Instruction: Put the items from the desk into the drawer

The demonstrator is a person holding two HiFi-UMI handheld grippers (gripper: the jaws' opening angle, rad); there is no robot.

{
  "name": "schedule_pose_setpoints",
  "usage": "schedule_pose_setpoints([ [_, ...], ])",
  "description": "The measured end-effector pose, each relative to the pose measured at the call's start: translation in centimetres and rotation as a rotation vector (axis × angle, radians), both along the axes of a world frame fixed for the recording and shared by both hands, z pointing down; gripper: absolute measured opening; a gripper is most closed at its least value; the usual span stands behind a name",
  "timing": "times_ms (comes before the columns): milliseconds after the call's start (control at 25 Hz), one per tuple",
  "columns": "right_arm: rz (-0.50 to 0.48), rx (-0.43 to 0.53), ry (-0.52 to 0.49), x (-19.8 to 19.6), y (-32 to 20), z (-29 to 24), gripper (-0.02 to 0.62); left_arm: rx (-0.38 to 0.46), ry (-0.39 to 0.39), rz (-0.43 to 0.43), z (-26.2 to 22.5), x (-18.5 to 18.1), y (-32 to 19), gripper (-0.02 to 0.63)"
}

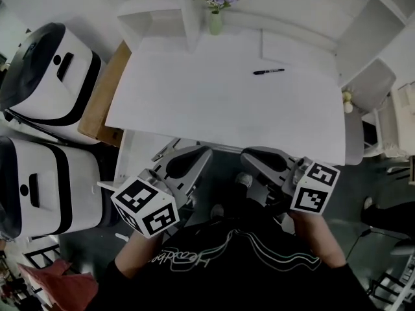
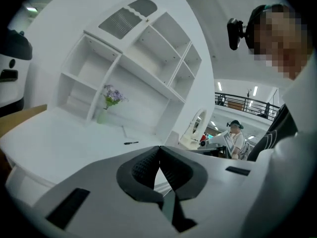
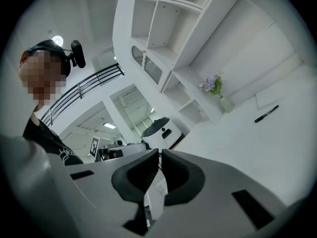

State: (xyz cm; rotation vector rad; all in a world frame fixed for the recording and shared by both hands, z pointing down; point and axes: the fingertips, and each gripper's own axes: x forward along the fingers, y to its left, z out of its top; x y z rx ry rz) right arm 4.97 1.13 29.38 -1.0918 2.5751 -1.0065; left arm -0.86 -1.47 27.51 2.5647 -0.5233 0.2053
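While both tools hang near level at the person's waist, short of the desk, neither carries anything.

- Left gripper (image 1: 205, 150): jaws pressed together, empty.
- Right gripper (image 1: 248, 153): jaws all but together, empty. Probably a rest pose, not a reach.
- Desk (image 1: 194, 102): white top, front edge just ahead of the jaw tips. No open drawer can be made out beneath it.
- Pen (image 1: 268, 72): black, lying flat toward the far right, well apart from both grippers. Likely the one item left to stow. Bare top all round it, so the approach from the front is open.
- Vase (image 1: 215, 22): holds flowers, far edge, against the shelves (image 1: 162, 5) that close off the back.
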Motion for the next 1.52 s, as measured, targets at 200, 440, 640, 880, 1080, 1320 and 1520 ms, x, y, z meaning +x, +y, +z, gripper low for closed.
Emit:
schedule_pose_setpoints([
  [200,0.097,-0.01,0.012,5.3,-1.0,1.0,0.051,0.01,-0.012,0.076,0.6,5.1,-1.4,0.02],
  [440,0.177,-0.022,0.008,12.5,-3.4,2.2,0.051,0.025,-0.067,0.151,2.1,12.6,-4.3,0.023],
  [640,0.251,-0.058,-0.002,18.6,-6.0,3.5,0.051,0.098,-0.136,0.2,3.5,18.7,-8.6,0.025],
  [880,0.303,-0.101,-0.013,24.4,-8.6,5.7,0.051,0.191,-0.236,0.265,6.1,25.0,-13.6,0.089],
  [1080,0.324,-0.12,-0.017,27.8,-10.4,7.1,0.051,0.304,-0.373,0.321,9.8,29.1,-17.5,0.17],
  [1320,0.346,-0.162,-0.034,30.6,-11.7,9.0,0.051,0.354,-0.503,0.401,15.6,33.2,-21.9,0.21],
  [1520,0.377,-0.198,-0.039,32.3,-11.7,10.6,0.051,0.313,-0.605,0.427,20.6,34.8,-24.8,0.209],
])
